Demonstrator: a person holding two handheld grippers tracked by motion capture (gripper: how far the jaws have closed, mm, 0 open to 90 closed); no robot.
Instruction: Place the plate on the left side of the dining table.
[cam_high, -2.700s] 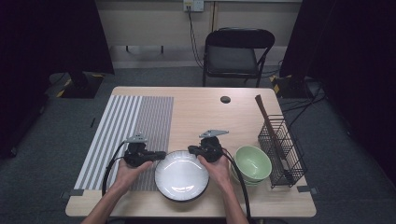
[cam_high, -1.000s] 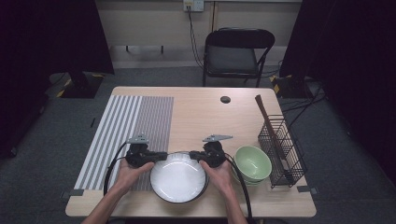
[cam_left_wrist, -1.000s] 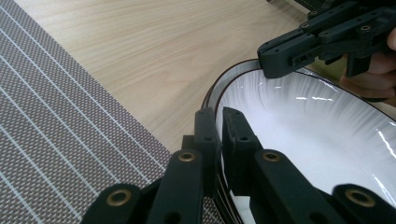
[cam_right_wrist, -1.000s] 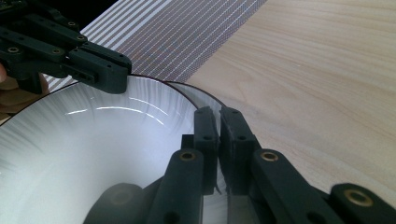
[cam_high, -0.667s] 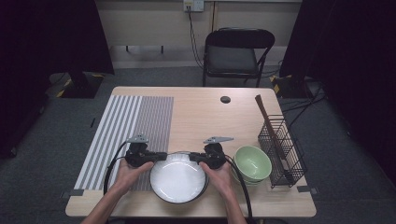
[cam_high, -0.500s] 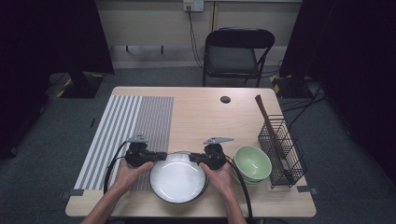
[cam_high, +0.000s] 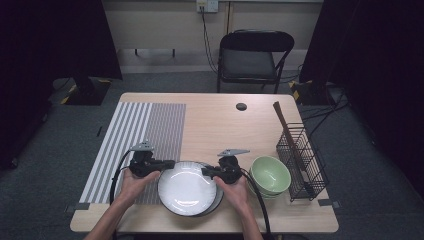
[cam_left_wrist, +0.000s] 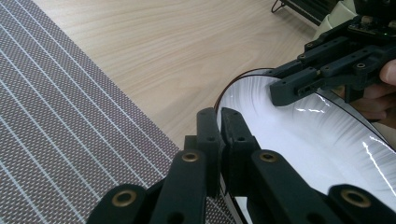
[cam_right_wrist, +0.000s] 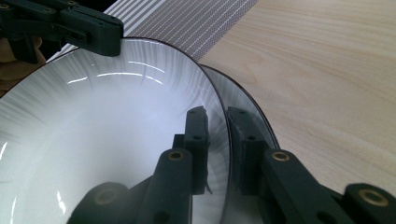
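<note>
Though barely moved since the earliest frame, sits now a shade nearer the left edge of the surface: upper plate, white, resting on lower plate, whose dark rim peeks out to the right. Found at the middle of the near edge, left rim over the striped mat, green bowls just beside on the right, wire rack beyond them.

Left gripper: jaws clenched on the left rim of the upper plate, thin edge pinched between them, hardly any gap.

Right gripper: drawn slightly toward the near edge against the earliest frame; jaws just been opening, now loosened. Straddling the right rim of the upper plate, one jaw inside the dish, the other outside above the lower plate, with a slim gap showing beside the rim.
</note>
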